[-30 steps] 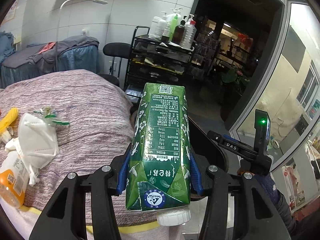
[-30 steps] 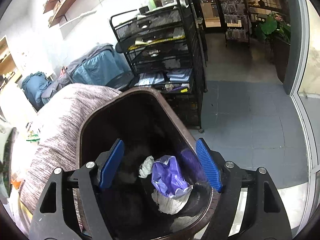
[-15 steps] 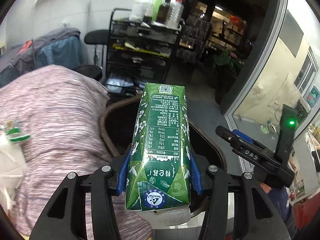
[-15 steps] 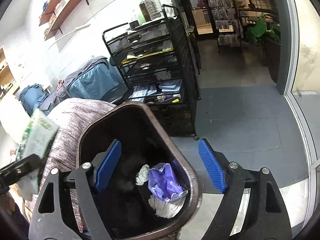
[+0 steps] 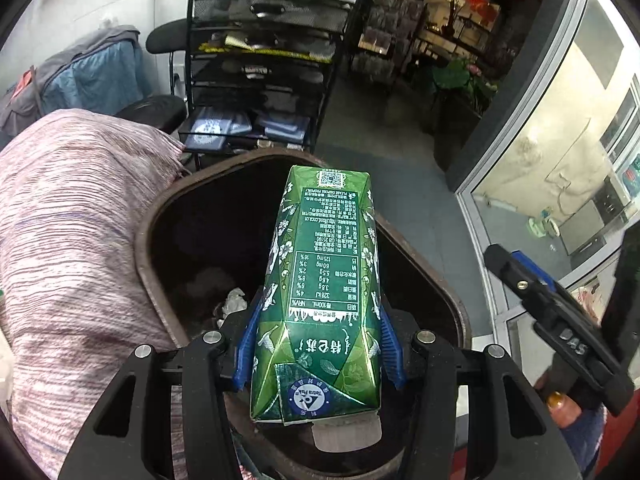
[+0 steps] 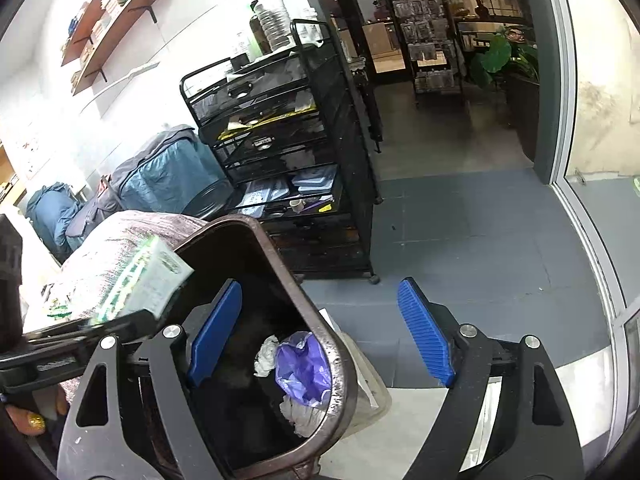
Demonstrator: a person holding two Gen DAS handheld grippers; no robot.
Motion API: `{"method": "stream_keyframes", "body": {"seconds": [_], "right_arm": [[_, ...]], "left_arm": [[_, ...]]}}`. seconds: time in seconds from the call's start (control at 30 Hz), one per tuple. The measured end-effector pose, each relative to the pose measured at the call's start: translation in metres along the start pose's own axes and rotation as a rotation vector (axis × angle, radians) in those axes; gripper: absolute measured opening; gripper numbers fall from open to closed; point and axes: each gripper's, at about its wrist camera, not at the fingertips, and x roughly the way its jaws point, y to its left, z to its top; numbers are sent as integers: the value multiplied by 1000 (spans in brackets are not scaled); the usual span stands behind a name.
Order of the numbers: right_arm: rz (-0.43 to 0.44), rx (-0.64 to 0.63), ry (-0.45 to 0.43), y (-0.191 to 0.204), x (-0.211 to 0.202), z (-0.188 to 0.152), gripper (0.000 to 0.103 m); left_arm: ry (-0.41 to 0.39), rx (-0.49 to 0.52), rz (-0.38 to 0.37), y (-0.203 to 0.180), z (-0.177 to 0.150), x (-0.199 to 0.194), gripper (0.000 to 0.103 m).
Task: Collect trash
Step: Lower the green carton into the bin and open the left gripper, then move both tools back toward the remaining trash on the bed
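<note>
My left gripper is shut on a green drink carton and holds it over the open mouth of a dark brown trash bin. The carton also shows blurred in the right wrist view, at the bin's left rim. My right gripper is open and empty, its jaws straddling the bin's right rim. Inside the bin lie a purple bag and crumpled white tissue.
A table under a striped pinkish cloth stands left of the bin. A black wire rack with bottles and papers stands behind it. Grey tiled floor lies to the right, bounded by a glass door.
My left gripper has carried the carton rightward and down from above the table to above the bin. My right gripper has drifted right, so the bin sits further left in its view.
</note>
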Motion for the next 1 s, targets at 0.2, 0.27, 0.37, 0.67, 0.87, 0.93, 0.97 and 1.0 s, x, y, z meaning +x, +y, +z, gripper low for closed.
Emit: {"method": "stream_keyframes", "body": {"seconds": [0.2, 0.27, 0.37, 0.67, 0.87, 0.93, 0.97, 1.0], "right_arm": [[-13, 11, -1, -7, 0, 1, 80], [-16, 14, -1, -8, -1, 1, 81], [-20, 19, -3, -10, -1, 1, 81], [-23, 16, -13, -6, -1, 3, 81], [-1, -28, -44, 6, -6, 4, 81], [9, -52, -57, 13, -8, 4, 82], [14, -67, -68, 18, -10, 4, 82], [16, -78, -73, 21, -11, 4, 82]], "left_arm": [[45, 15, 10, -7, 0, 19, 49], [57, 7, 13, -7, -1, 23, 50], [55, 2, 23, -6, -1, 27, 64], [-31, 38, 44, -13, 0, 1, 84], [-117, 34, 53, -13, -7, -33, 88], [-153, 29, 60, -11, -10, -46, 89], [-172, 25, 63, -9, -12, -54, 89], [-191, 20, 66, -7, -13, -61, 89]]}}
